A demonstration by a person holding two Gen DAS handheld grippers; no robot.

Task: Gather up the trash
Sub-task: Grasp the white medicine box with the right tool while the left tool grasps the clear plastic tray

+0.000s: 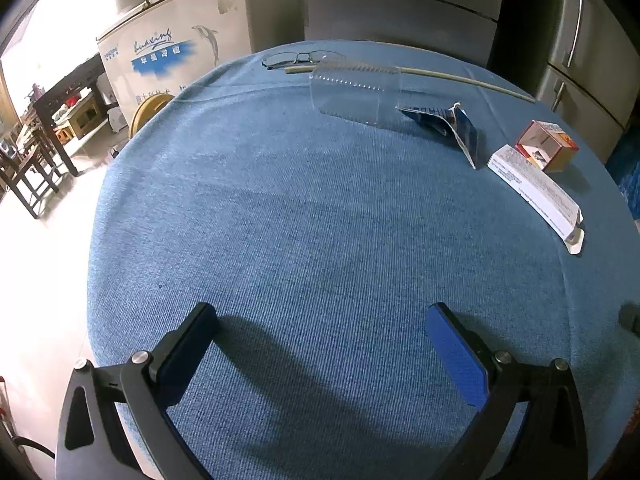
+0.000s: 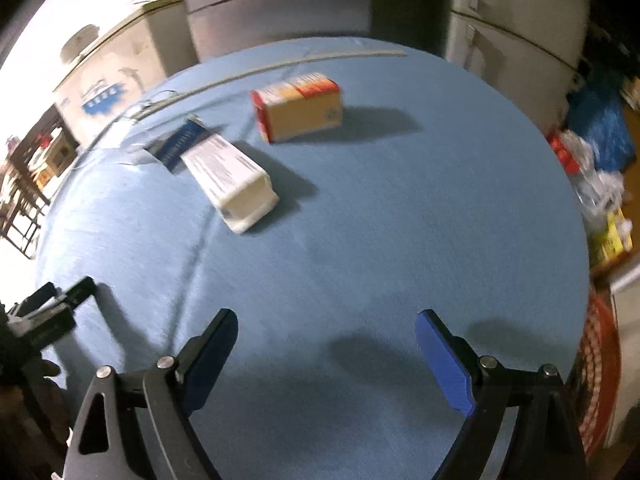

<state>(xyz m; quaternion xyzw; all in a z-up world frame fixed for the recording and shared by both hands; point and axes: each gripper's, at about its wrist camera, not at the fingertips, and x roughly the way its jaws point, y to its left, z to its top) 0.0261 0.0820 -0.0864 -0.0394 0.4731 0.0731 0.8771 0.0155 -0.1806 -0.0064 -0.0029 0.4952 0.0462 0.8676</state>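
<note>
On the blue tablecloth (image 1: 304, 208) lie a long white carton (image 1: 536, 188), an orange-red box (image 1: 546, 146), a torn blue wrapper (image 1: 448, 122) and a clear plastic tray (image 1: 356, 92). My left gripper (image 1: 320, 316) is open and empty, low over the near cloth, well short of them. My right gripper (image 2: 324, 320) is open and empty too. In its blurred view the white carton (image 2: 232, 176) lies ahead left, the orange box (image 2: 300, 106) farther back, the blue wrapper (image 2: 180, 144) behind the carton. The left gripper (image 2: 60, 308) shows at the left edge.
Glasses (image 1: 300, 58) and a long pale stick (image 1: 420, 72) lie at the table's far edge. Fridges (image 1: 400, 12) and a chest freezer (image 1: 180, 48) stand behind. A pile of bags and packets (image 2: 596, 168) sits off the table's right side. Dark chairs (image 1: 28, 168) stand left.
</note>
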